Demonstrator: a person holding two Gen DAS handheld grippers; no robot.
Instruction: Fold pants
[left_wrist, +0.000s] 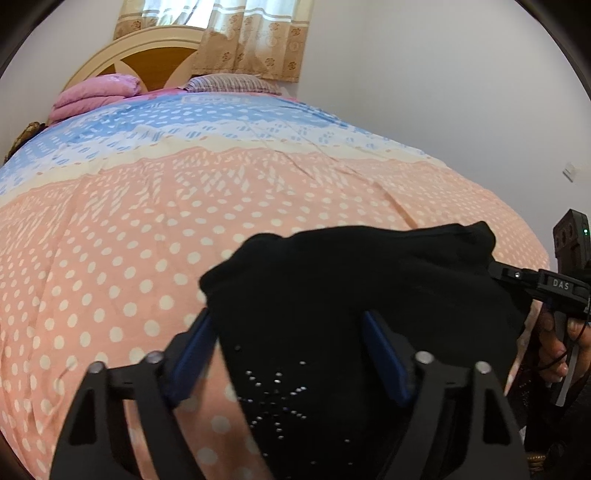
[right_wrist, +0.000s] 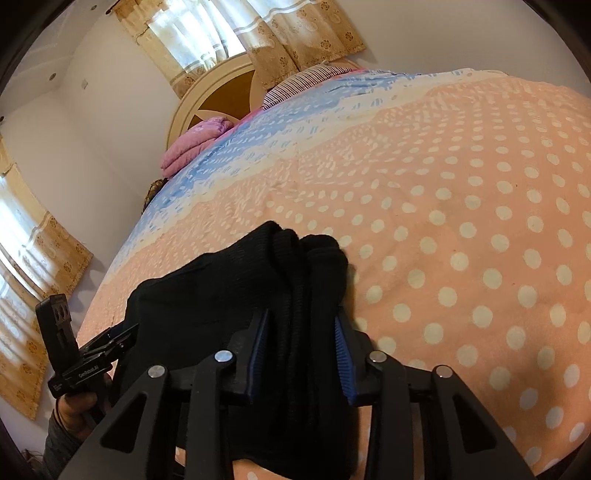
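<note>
Peach polka-dot quilt covers the bed, turning blue toward the cream headboard and curtained window. I see my left tool and right tool each clamped on the black pants, bunched on the quilt.

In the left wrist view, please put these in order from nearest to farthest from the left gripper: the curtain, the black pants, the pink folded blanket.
1. Black pants: between the fingers of the left gripper.
2. Pink folded blanket: far left, near the headboard.
3. Curtain: behind the bed, top centre.
</note>
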